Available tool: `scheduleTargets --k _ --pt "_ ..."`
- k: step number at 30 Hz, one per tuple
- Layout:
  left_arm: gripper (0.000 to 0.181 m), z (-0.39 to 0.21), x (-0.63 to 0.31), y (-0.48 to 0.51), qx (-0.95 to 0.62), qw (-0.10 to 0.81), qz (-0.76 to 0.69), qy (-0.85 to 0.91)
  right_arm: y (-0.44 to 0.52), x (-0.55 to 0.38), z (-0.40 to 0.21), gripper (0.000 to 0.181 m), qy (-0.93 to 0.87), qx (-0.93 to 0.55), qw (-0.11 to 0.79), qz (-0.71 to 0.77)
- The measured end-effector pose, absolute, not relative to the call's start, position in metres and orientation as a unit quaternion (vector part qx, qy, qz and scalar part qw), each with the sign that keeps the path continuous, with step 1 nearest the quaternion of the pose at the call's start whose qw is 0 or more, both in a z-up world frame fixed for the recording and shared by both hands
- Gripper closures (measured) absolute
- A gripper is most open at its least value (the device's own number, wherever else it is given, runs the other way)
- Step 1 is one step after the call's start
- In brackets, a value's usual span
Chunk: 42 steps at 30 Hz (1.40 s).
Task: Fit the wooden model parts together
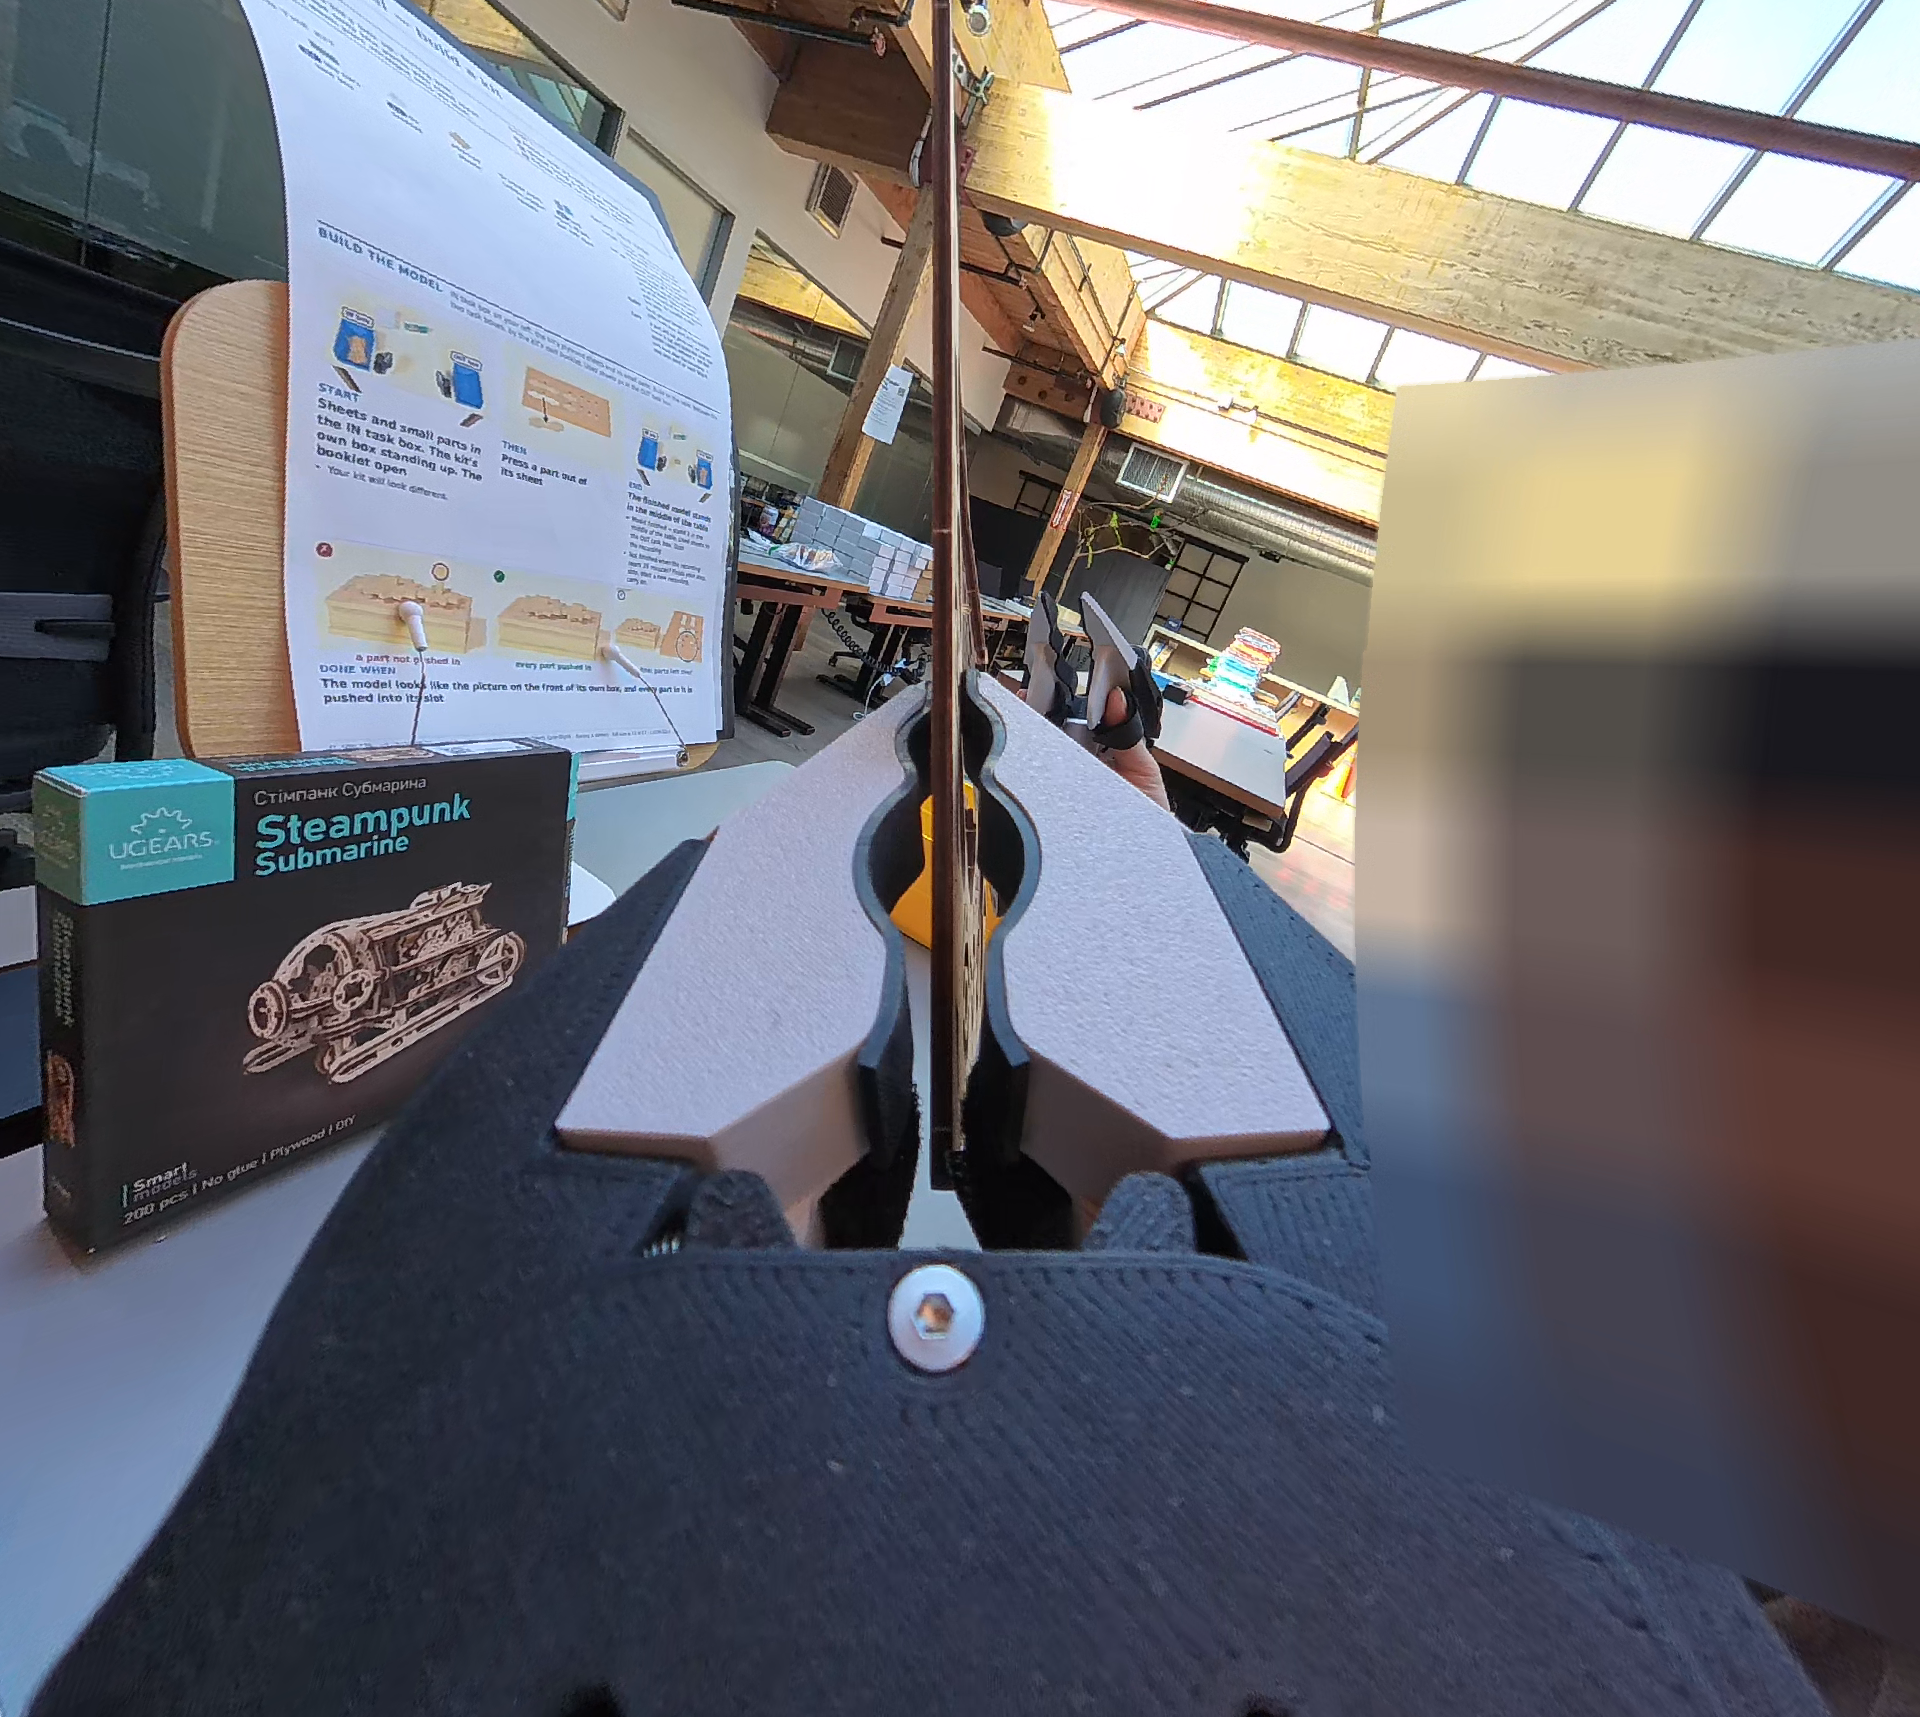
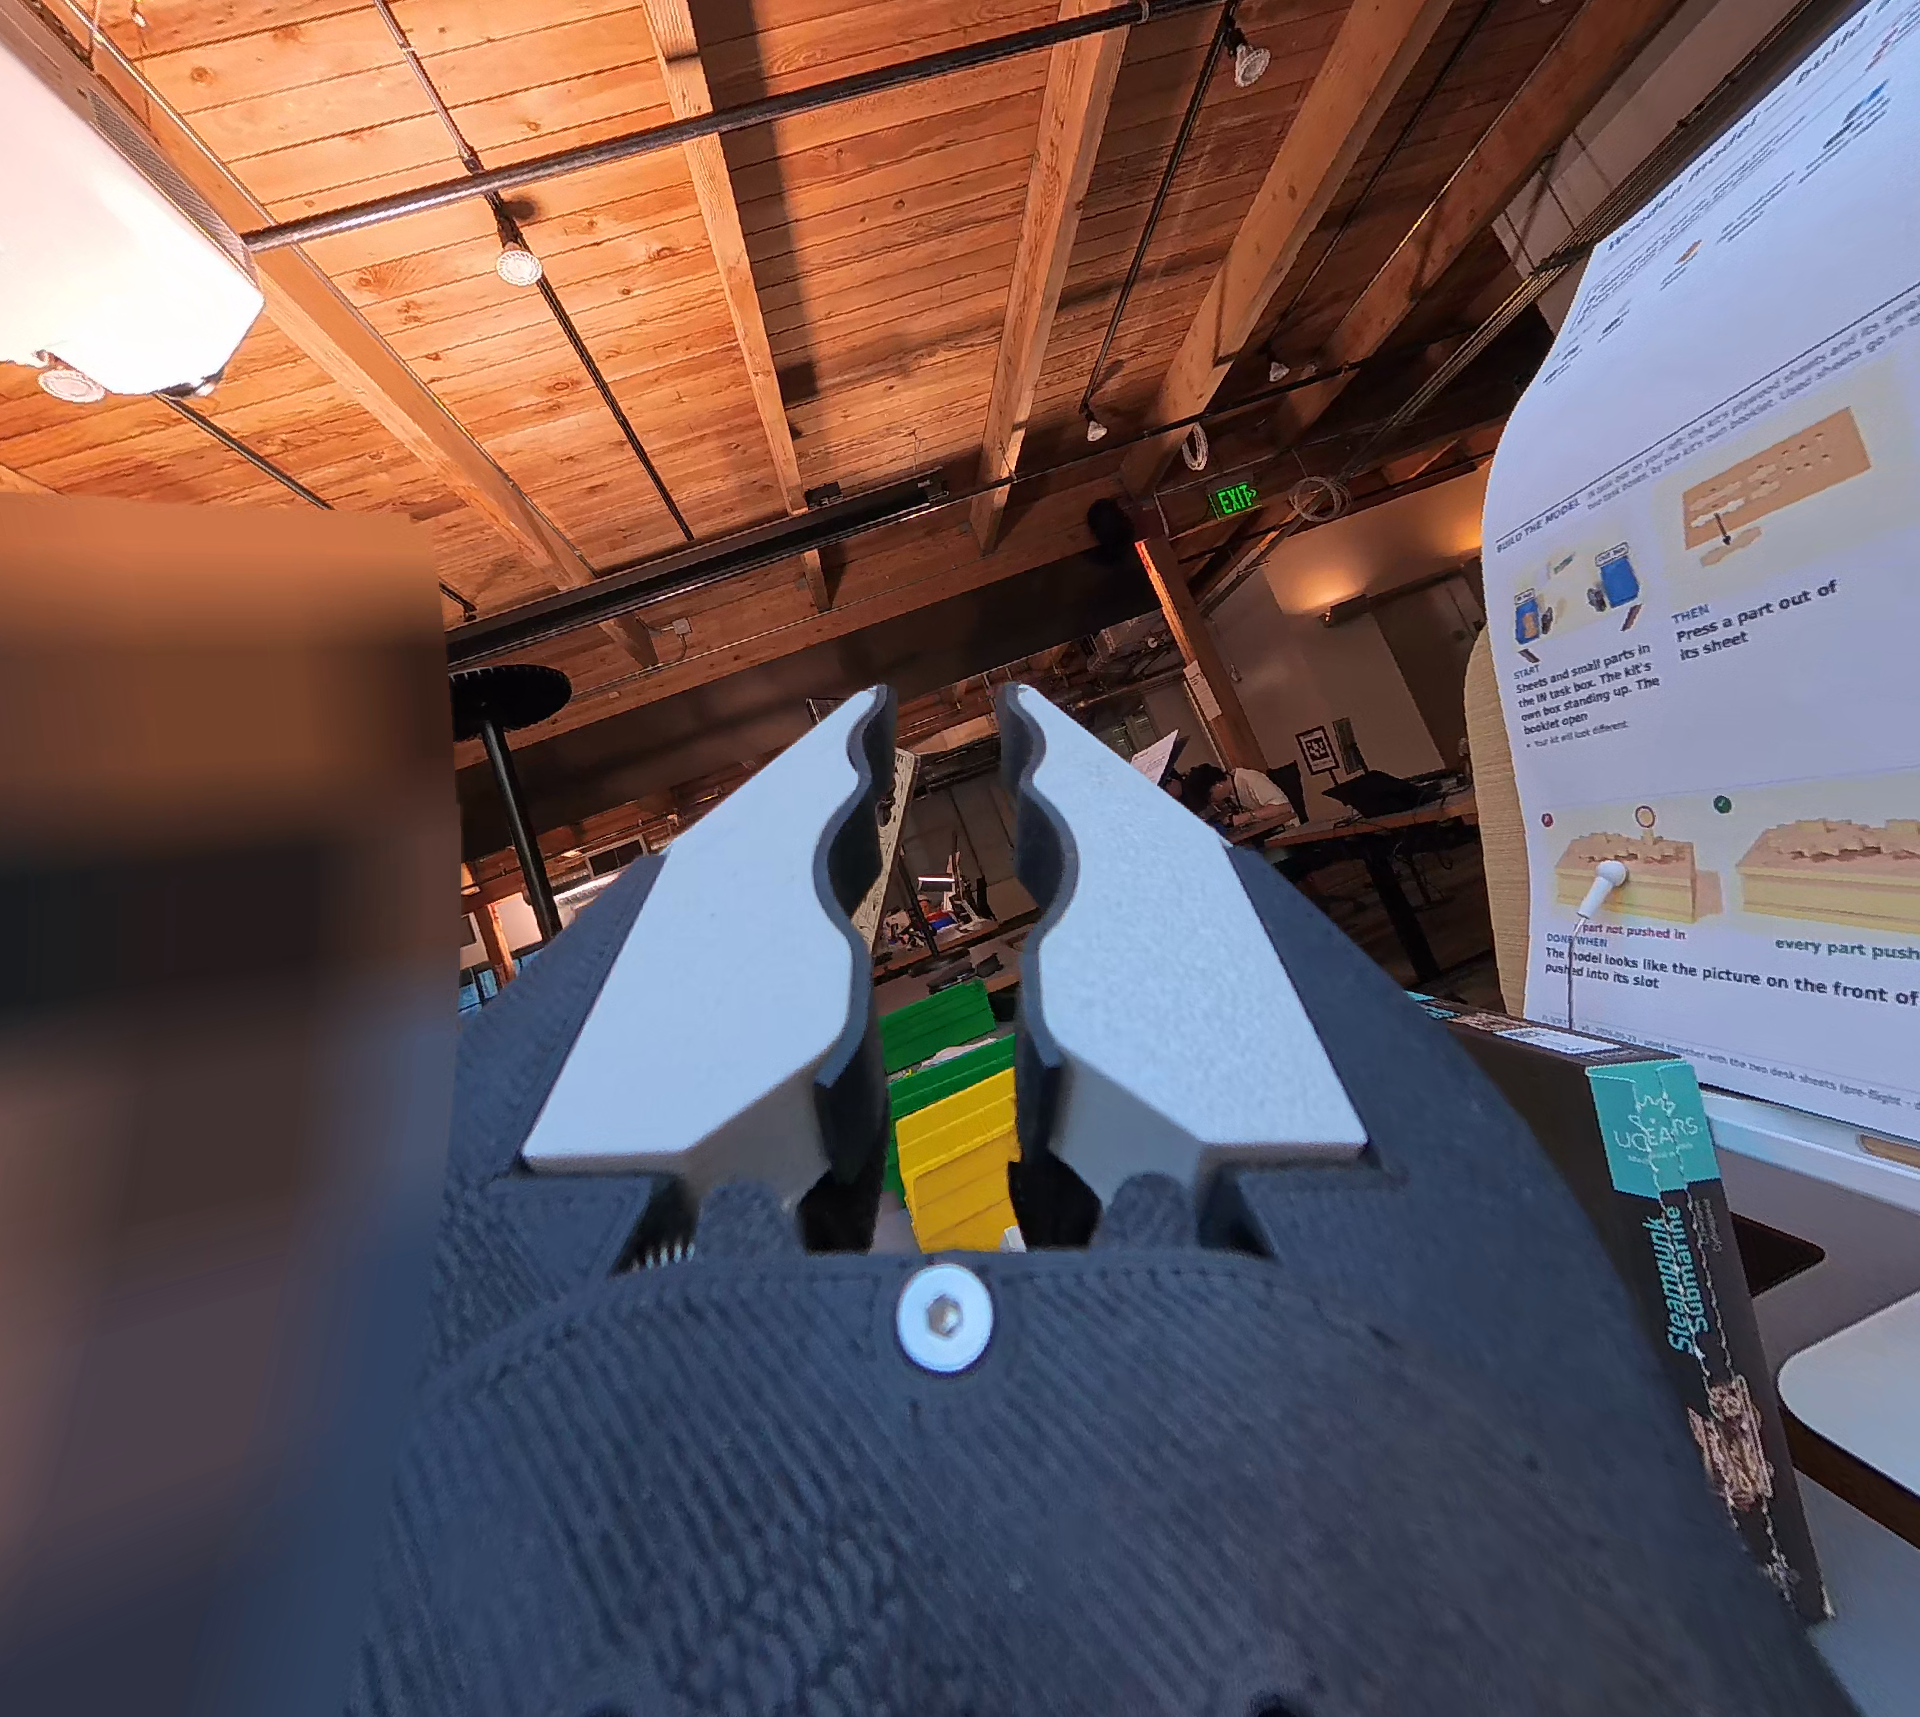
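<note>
**Between the left gripper's fingers: one wooden sheet, edge-on**

Between its fingers, the left gripper (image 1: 951, 701) clamped a thin wooden sheet (image 1: 943, 337) standing upright, above the bench (image 1: 62, 1418). The right gripper (image 2: 945, 706) stood narrowly parted, holding nothing. The kit box (image 1: 301, 981) stood upright before the instruction sheet (image 1: 499, 379).

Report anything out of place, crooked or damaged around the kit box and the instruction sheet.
Nothing looks damaged. The kit box stands upright on the table. The instruction sheet curls backward at its top on the stand. The left hand-held gripper clamps a thin wooden sheet edge-on, pointing up.
</note>
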State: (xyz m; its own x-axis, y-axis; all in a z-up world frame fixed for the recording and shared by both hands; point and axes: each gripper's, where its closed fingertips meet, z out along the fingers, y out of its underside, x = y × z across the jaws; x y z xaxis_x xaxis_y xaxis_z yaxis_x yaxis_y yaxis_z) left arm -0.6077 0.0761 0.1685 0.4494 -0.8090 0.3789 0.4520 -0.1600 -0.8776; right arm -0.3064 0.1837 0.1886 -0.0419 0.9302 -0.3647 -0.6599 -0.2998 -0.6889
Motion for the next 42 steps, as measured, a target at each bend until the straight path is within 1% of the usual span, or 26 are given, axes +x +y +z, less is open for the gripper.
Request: scheduleTargets --k 6,9,15,20,25,30,36,39,42 --pt "0.181 0.171 -0.609 0.072 -0.578 0.633 -0.492 0.152 0.182 -0.319 0.182 0.164 -0.192 -0.419 0.578 0.673" --pt "0.181 0.169 -0.623 0.053 -0.604 0.647 -0.445 0.137 0.178 -0.326 0.180 0.164 -0.211 -0.430 0.576 0.663" --pt "0.181 0.116 -0.733 -0.022 -0.704 0.633 -0.322 0.019 0.175 -0.336 0.177 0.164 -0.229 -0.438 0.586 0.642" --pt "0.181 0.048 -0.828 -0.092 -0.751 0.588 -0.273 -0.124 0.170 -0.352 0.169 0.164 -0.245 -0.449 0.577 0.637" --pt "0.181 -0.006 -0.880 -0.139 -0.746 0.545 -0.320 -0.208 0.164 -0.369 0.155 0.163 -0.262 -0.467 0.570 0.623" --pt "0.181 -0.052 -0.911 -0.150 -0.725 0.505 -0.393 -0.254 0.154 -0.387 0.137 0.163 -0.276 -0.493 0.548 0.617" --pt "0.181 -0.091 -0.916 -0.145 -0.733 0.453 -0.438 -0.256 0.131 -0.392 0.141 0.163 -0.276 -0.492 0.560 0.607" --pt "0.181 -0.104 -0.915 -0.139 -0.737 0.436 -0.451 -0.251 0.118 -0.398 0.132 0.163 -0.282 -0.503 0.567 0.588" --pt "0.181 -0.111 -0.913 -0.135 -0.734 0.428 -0.467 -0.246 0.104 -0.408 0.119 0.163 -0.300 -0.517 0.553 0.580"
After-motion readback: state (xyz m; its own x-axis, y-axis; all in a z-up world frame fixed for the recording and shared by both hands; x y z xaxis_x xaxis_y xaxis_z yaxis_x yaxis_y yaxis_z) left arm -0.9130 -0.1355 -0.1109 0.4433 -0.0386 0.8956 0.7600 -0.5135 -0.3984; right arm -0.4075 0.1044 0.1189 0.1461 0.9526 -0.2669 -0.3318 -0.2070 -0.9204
